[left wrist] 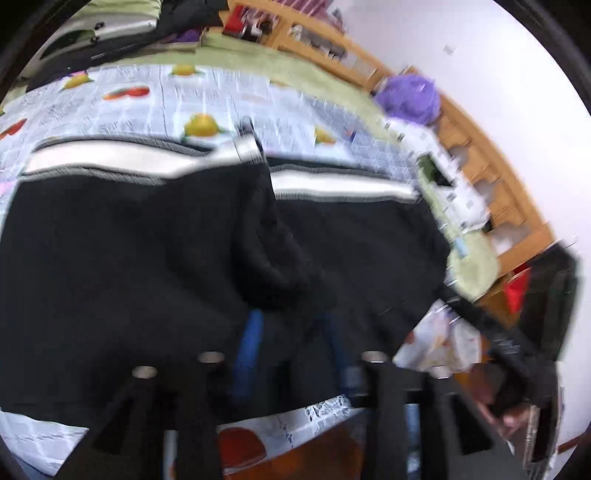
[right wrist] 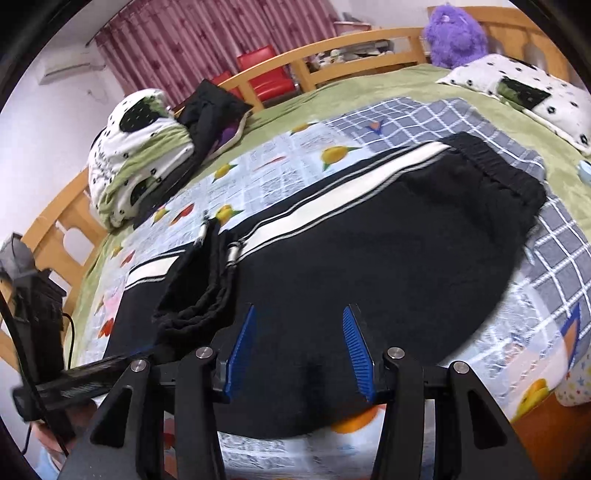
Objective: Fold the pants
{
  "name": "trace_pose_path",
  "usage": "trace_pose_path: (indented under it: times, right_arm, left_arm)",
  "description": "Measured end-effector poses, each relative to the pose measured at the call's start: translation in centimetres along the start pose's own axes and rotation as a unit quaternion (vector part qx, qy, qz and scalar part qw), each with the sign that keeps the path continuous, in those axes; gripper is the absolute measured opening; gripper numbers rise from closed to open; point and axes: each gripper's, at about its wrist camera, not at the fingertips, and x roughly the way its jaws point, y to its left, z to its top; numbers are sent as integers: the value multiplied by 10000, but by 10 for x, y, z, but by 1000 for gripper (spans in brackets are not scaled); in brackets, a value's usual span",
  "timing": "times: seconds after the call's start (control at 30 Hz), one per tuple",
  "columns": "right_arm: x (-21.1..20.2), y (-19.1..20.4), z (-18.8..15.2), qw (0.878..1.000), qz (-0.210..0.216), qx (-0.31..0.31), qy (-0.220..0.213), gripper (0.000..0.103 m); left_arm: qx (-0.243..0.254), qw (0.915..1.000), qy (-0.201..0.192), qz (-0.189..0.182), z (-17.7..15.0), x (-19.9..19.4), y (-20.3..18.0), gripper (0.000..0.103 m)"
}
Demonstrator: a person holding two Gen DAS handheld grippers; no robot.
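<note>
Black pants [right wrist: 369, 236] with a white side stripe [right wrist: 332, 199] lie spread on the fruit-print sheet [right wrist: 258, 155] covering the bed, waistband up at two o'clock in the right wrist view, and a bunched fold of leg [right wrist: 199, 288] piled on top at nine o'clock. The right gripper [right wrist: 298, 328] hovers low over the dark cloth, blue pads [right wrist: 242, 350] spread wide apart, nothing between them. Over on the left wrist view it's all motion blur: the left gripper [left wrist: 291, 332] sits buried in a gathered ridge of pants [left wrist: 110, 258] at six o'clock, the fabric draped over its blue fingers [left wrist: 249, 343], and I can't tell whether they're pinching it. A purple plush toy [right wrist: 456, 35] sits at one o'clock by the wooden headboard [right wrist: 351, 44].
</note>
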Motion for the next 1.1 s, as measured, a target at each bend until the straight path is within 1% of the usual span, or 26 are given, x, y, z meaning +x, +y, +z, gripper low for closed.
trace_pose_path:
  times: [0.03, 0.1, 0.13, 0.2, 0.27, 0.33, 0.37, 0.4, 0.43, 0.47, 0.5, 0.53, 0.57, 0.6, 0.63, 0.67, 0.73, 0.8, 0.83, 0.87, 0.9, 0.93, 0.97, 1.03, 1.07, 1.1]
  right_arm:
    - [4, 8, 1, 10000, 44, -55, 43, 48]
    - [14, 25, 3, 9996, 170, -159, 168, 49]
    - [19, 34, 3, 9993, 235, -197, 222, 49]
    - [32, 53, 2, 9985, 304, -329, 327, 52]
    - [45, 74, -3, 9972, 357, -527, 388, 52]
    - [57, 93, -10, 9951, 427, -768, 461, 52]
    - [65, 104, -15, 9934, 408, -944, 508, 52]
    - [75, 113, -20, 9918, 298, -1115, 554, 52]
    - [83, 119, -25, 9903, 73, -1266, 562, 52]
    - [94, 125, -31, 9872, -343, -1459, 535, 34]
    - [101, 127, -33, 9851, -443, -1538, 633, 7]
    - [102, 122, -32, 9868, -214, -1408, 774, 5]
    - [92, 106, -25, 9926, 306, -879, 782, 5]
    - [83, 88, -19, 9932, 726, -389, 820, 5]
    - [78, 70, -15, 9895, 1024, 48, 1020, 5]
    - [78, 63, -16, 9875, 1025, 119, 1191, 5]
    - [87, 59, -25, 9851, 871, -112, 1478, 5]
    - [91, 60, -28, 9859, 814, -115, 1454, 4]
    - [88, 60, -27, 9866, 856, -71, 1388, 6]
    - [82, 60, -23, 9882, 913, -18, 1231, 11]
    - [77, 59, -23, 9904, 866, 22, 1080, 24]
    - [73, 59, -21, 9936, 633, -2, 931, 39]
    - [75, 59, -17, 9952, 463, -75, 861, 64]
    - [83, 59, -17, 9957, 293, -83, 873, 66]
    - [93, 56, -19, 9942, 341, 39, 1021, 65]
    - [105, 55, -22, 9923, 359, 137, 1180, 58]
  left_arm:
    - [55, 9997, -256, -9, 3, -15, 2, 64]
    - [188, 9968, -774, 46, 6, -47, 14, 69]
    - [236, 9953, -923, 169, 6, -57, 20, 70]
    - [289, 9894, -1291, 601, 7, -78, 46, 71]
    - [300, 9819, -1546, 1053, 7, -84, 66, 72]
    - [142, 9777, -1582, 1374, 5, -89, 93, 72]
    - [14, 9775, -1545, 1436, 7, -89, 104, 72]
    - [-160, 9782, -1506, 1422, 11, -91, 114, 72]
    - [-369, 9794, -1514, 1285, 15, -95, 123, 71]
    - [-507, 9800, -1563, 1122, 16, -98, 128, 71]
    - [-625, 9798, -1657, 930, 17, -106, 133, 72]
    - [-645, 9793, -1706, 881, 18, -108, 134, 71]
    - [-629, 9778, -1785, 903, 17, -114, 135, 72]
    - [-596, 9764, -1834, 970, 17, -115, 135, 72]
    - [-539, 9742, -1891, 1105, 17, -116, 134, 72]
    - [-505, 9727, -1914, 1214, 17, -116, 135, 72]
    - [-492, 9722, -1870, 1323, 19, -115, 137, 72]
    - [-532, 9744, -1801, 1238, 19, -113, 140, 72]
    - [-534, 9745, -1796, 1234, 19, -113, 140, 72]
    - [-525, 9742, -1800, 1253, 18, -112, 140, 72]
    - [-496, 9738, -1811, 1286, 18, -112, 139, 72]
    - [-445, 9736, -1819, 1306, 18, -113, 137, 72]
    - [-415, 9737, -1823, 1300, 18, -113, 136, 72]
    - [-405, 9746, -1818, 1246, 18, -113, 136, 72]
    - [-420, 9750, -1800, 1229, 18, -112, 136, 72]
    - [-447, 9757, -1774, 1206, 18, -112, 138, 72]
